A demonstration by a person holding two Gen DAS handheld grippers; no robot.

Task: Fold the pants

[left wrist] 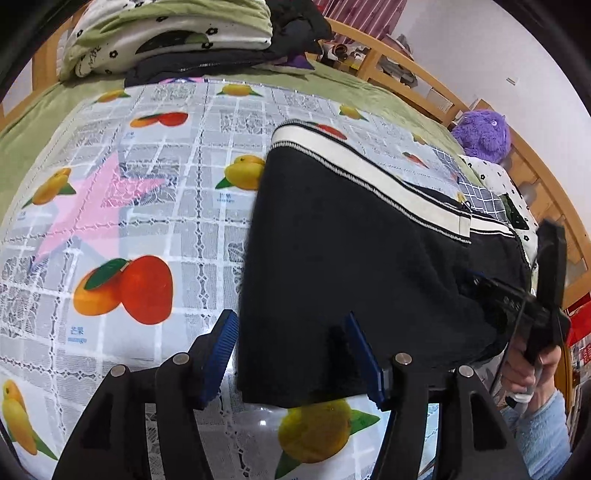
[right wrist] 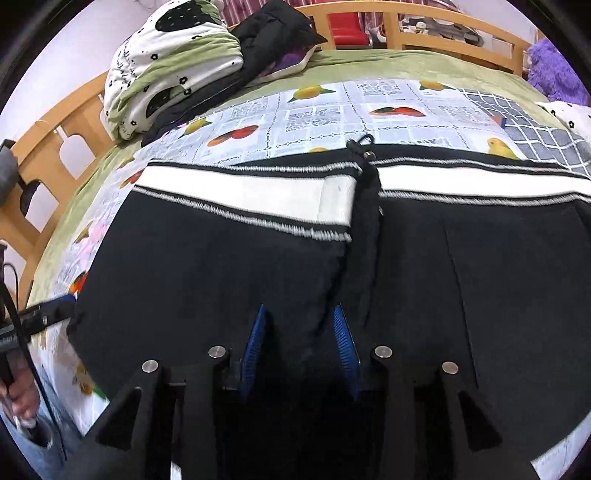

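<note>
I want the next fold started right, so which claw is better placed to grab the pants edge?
Probably the left claw: its open jaws straddle the near corner edge of the black pants. The right claw, also open, sits mid-panel over flat fabric with no free edge between its pads.

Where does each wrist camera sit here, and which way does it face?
Left wrist: on the left gripper, angled down at the black pants' left corner on the fruit-print cloth; right gripper and hand show.
Right wrist: on the right gripper, angled down over the pants' middle; left gripper at left.
Shared: pants, white stripe, cloth, folded quilt.
</note>
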